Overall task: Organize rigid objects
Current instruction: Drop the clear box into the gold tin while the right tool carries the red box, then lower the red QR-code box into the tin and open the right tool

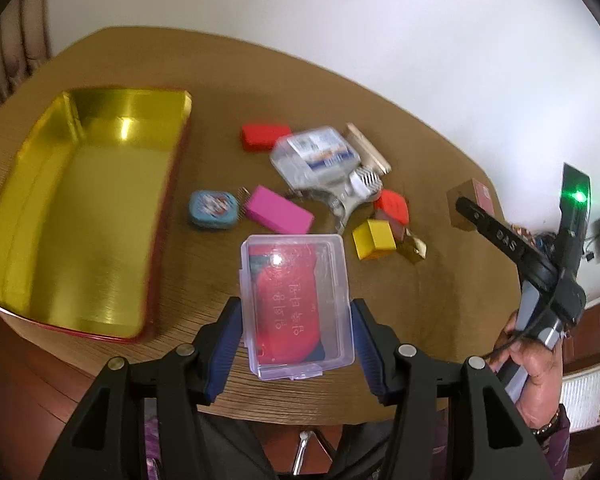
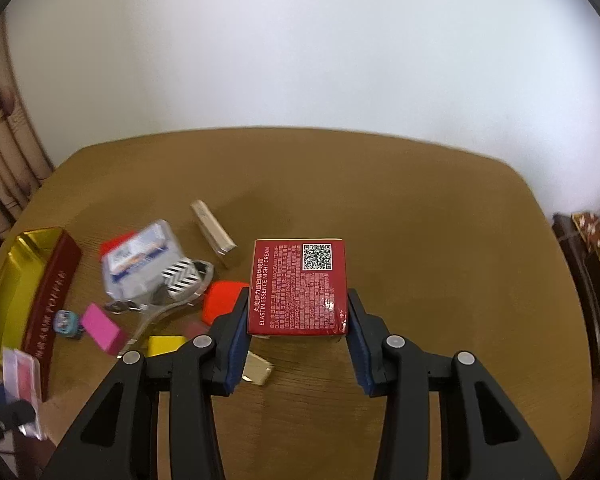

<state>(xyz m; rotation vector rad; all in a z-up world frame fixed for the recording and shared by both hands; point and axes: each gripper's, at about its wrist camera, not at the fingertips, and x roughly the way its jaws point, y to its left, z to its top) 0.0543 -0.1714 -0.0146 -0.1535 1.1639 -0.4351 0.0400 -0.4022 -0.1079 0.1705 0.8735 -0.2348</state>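
Observation:
My left gripper is shut on a clear plastic case with a red card inside, held above the table's near edge. The open gold tin with red walls lies to its left. My right gripper is shut on a red night cream box above the table; in the left wrist view the right gripper shows at the right with that box. The tin and the clear case show at the far left of the right wrist view.
Loose items lie mid-table: a red block, a clear labelled container, a blue tin, a pink block, a yellow cube, an orange-red block, a beige bar, a gold item.

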